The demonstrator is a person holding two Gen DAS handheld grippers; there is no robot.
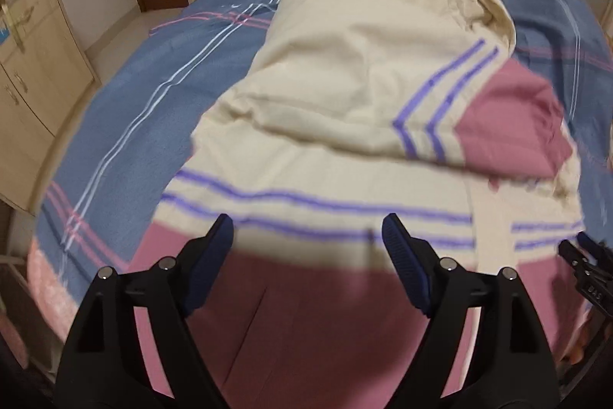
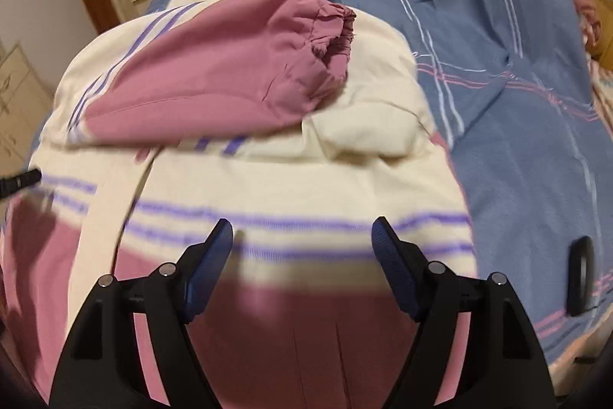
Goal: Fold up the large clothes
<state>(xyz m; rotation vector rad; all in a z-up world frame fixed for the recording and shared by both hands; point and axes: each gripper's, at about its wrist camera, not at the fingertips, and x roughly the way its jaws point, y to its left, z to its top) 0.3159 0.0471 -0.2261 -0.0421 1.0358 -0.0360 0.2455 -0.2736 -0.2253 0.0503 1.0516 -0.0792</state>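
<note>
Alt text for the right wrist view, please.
Open right gripper hangs over the pink lower part of a cream, pink and purple-striped hooded jacket on a blue plaid bedspread. A pink sleeve is folded across the jacket's chest; nothing sits between the jaws.

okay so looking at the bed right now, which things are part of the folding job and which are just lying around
Part of the job:
- cream and pink hooded jacket
- left hand-held gripper, open
- right hand-held gripper, open

Lying about:
- blue plaid bedspread
- small black object on the bedspread
- wooden cabinet

Dim indoor light; motion blur; fisheye edges warped, vignetted.
</note>
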